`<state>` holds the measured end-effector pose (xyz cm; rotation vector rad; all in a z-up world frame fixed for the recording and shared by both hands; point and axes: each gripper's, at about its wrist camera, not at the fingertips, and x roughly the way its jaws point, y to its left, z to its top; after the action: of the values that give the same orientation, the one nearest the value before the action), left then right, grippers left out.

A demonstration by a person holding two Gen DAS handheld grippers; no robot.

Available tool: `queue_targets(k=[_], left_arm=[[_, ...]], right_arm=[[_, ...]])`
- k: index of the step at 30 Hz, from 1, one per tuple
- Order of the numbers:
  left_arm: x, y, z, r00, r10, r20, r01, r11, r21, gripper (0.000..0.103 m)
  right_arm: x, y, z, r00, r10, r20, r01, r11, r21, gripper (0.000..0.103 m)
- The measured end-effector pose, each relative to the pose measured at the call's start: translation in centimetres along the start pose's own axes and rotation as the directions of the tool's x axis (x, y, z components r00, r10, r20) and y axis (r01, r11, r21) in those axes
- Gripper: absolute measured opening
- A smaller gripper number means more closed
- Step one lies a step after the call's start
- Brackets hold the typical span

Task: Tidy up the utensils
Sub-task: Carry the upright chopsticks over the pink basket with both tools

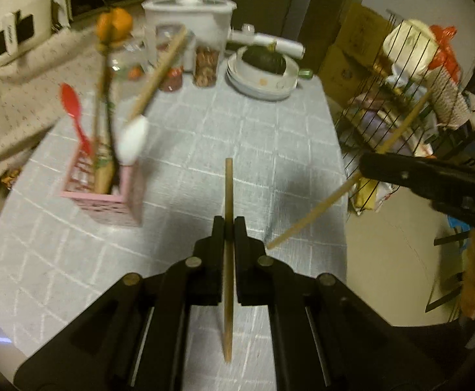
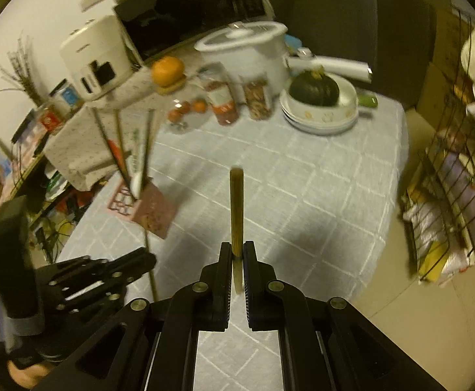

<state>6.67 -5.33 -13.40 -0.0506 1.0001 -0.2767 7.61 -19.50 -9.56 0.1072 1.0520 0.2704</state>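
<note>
My left gripper (image 1: 228,224) is shut on a wooden chopstick (image 1: 228,195) that stands upright above the grey checked tablecloth (image 1: 253,137). My right gripper (image 2: 237,249) is shut on a second wooden chopstick (image 2: 236,208), also upright; in the left wrist view that chopstick (image 1: 315,211) slants from the right gripper's black body (image 1: 432,182). A pink utensil holder (image 1: 107,192) stands at the left of the table with a red spoon (image 1: 73,107), a white-headed wooden spatula (image 1: 134,140) and other wooden utensils in it. In the right wrist view the holder (image 2: 146,208) is left of centre, beyond the left gripper (image 2: 139,260).
At the table's far end stand a white cooker pot (image 1: 188,26), glass jars (image 1: 206,65), and stacked white bowls (image 1: 260,81) holding a dark green squash (image 1: 265,58). A wire rack (image 1: 410,97) with clutter stands off the table's right edge. A white appliance (image 2: 97,58) is at far left.
</note>
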Motion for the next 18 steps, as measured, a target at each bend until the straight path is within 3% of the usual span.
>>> queue_targets(k=[12,15,18], left_arm=[[-8.3,3.8,1.4,0.980,-0.005,0.199,0.006,1.000,-0.007,0.006],[-10.3,4.9,1.9,0.966,-0.002,0.258,0.005,1.000,-0.014,0.006],[-12.1,5.8,2.3,0.941,0.014,0.338,-0.005,1.000,-0.026,0.006]], right_arm=[[-2.0,4.9,1.7,0.994,0.067,0.087,-0.060,0.994,-0.089,0.006],[-2.1,6.1,2.3,0.990,0.090,0.105,-0.079,0.992,-0.100,0.006],[-2.2,7.1,2.7,0.988,0.105,0.116,-0.093,0.990,-0.105,0.006]])
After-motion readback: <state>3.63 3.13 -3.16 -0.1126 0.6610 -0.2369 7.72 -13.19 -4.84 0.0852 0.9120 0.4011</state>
